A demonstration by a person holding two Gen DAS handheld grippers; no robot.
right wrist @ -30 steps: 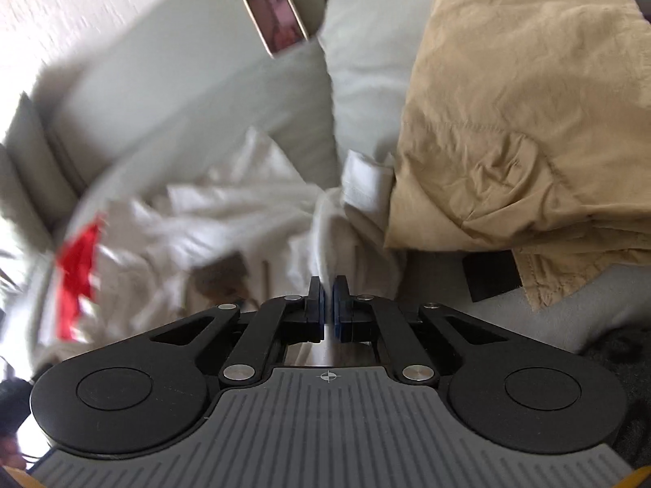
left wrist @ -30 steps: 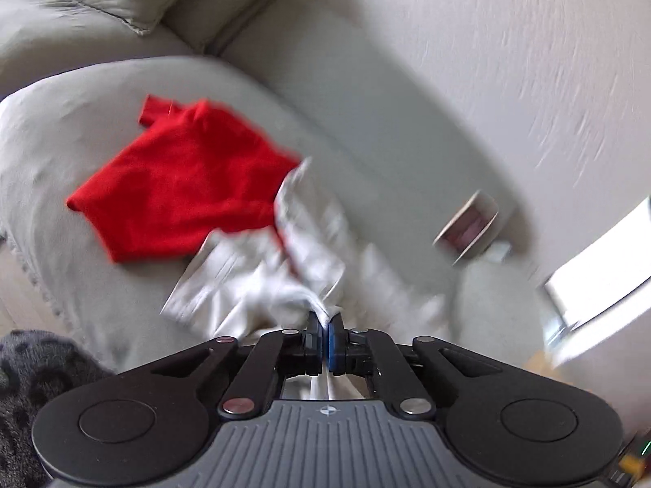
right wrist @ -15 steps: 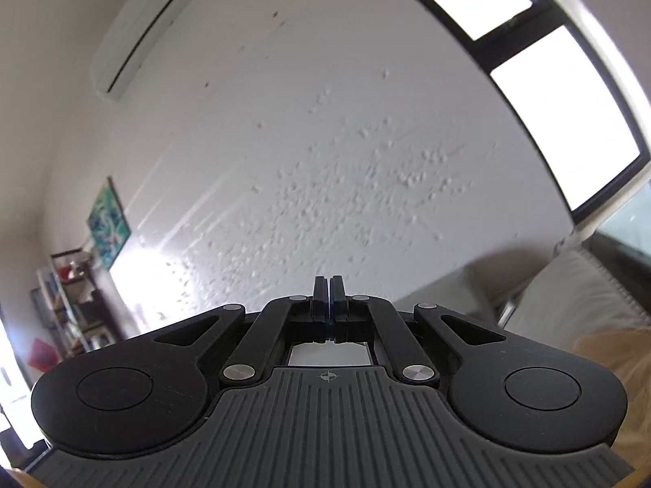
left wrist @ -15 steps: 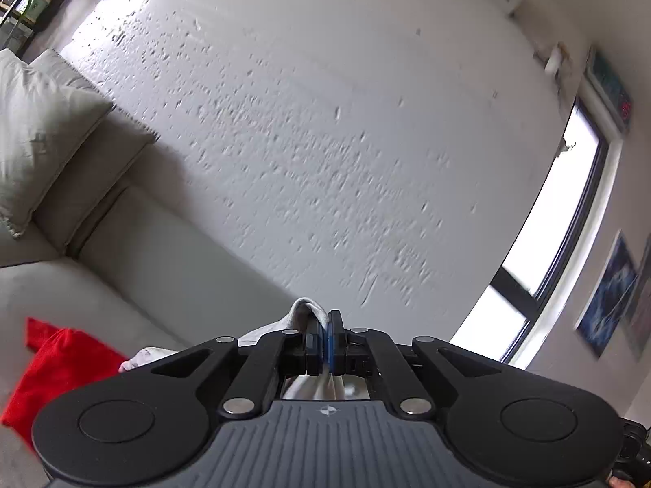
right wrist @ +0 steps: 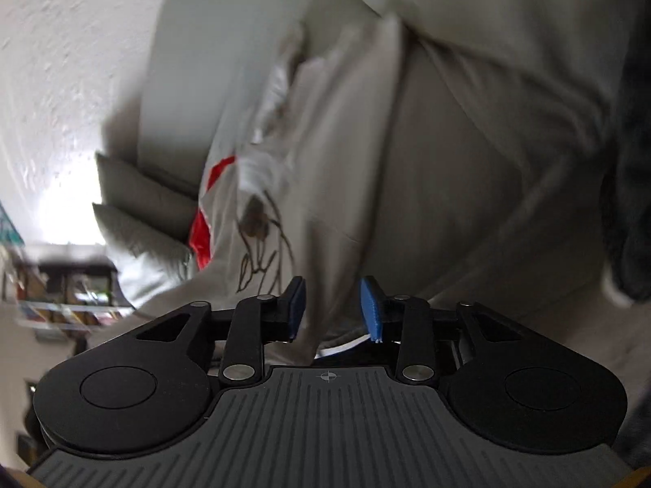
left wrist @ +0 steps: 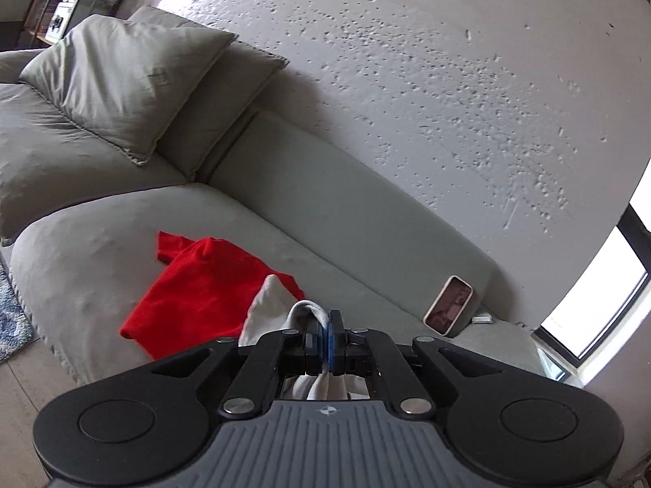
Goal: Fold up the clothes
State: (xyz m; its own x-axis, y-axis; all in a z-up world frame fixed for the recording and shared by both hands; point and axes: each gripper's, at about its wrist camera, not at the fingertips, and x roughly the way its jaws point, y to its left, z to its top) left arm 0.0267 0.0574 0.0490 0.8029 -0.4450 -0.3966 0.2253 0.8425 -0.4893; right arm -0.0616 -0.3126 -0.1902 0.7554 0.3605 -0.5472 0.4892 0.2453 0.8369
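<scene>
left gripper (left wrist: 325, 341) remains clenched on the white garment (left wrist: 303, 313). right gripper (right wrist: 333, 305), closed a second ago, is opening; blurred white cloth seemingly lies between its jaws, unpressed.

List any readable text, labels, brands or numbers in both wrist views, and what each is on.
None can be read.
Phone against the sofa back: its screen shows a picture, with any text too small to read.
Shelf items at top left: labels too small and dim.
White shirt: a dark line drawing, blurred, with no letters made out.
Gripper bodies: a small round crosshair mark, no words.
</scene>
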